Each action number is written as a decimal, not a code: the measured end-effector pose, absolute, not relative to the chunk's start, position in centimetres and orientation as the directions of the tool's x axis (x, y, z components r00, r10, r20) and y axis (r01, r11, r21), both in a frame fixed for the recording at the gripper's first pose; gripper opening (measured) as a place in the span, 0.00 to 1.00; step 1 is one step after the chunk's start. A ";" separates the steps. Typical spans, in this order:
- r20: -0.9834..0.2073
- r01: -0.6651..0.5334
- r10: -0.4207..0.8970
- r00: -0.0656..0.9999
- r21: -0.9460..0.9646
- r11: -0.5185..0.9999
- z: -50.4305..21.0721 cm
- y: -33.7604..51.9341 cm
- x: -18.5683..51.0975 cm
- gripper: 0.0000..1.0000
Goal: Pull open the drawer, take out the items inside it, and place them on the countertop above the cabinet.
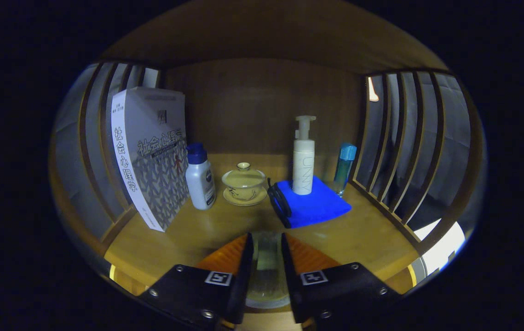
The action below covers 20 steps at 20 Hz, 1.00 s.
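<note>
slatted side walls [404, 151] and a plain wooden back panel [266, 105] box in the wooden surface [188, 239]. along the back stand a book [151, 156] leaning on the left slats, a white bottle with a blue cap [199, 177], a lidded tea bowl on its saucer [244, 185], a pump bottle [303, 158] on a folded blue cloth [310, 204], and a slim blue bottle [344, 168] near the right slats. bare wood lies open just ahead of the hand-held gripper [266, 241], whose fingers pinch a clear glassy item [266, 271], hard to identify.

The clear thing [266, 271] pinched between the tool [266, 250] fingers is mostly hidden by them, can't tell what it is. The towel [312, 207] covers the pump bottle's [303, 158] base.
</note>
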<state>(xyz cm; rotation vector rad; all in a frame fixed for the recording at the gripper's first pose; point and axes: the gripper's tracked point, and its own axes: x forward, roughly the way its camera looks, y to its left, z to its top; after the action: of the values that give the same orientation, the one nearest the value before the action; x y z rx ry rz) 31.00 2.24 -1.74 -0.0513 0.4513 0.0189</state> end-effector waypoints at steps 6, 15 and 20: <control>-0.356 -0.027 0.015 0.935 -0.026 0.999 1.6 2.0 28.4 0.95; -0.207 0.001 -0.009 0.978 -0.042 0.999 6.3 1.0 19.7 0.94; -0.135 -0.010 0.002 0.991 -0.053 0.999 7.7 1.8 15.2 0.95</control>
<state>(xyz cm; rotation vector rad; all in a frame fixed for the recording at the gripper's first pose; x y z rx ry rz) 15.15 1.77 7.66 -0.0536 0.1353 0.0061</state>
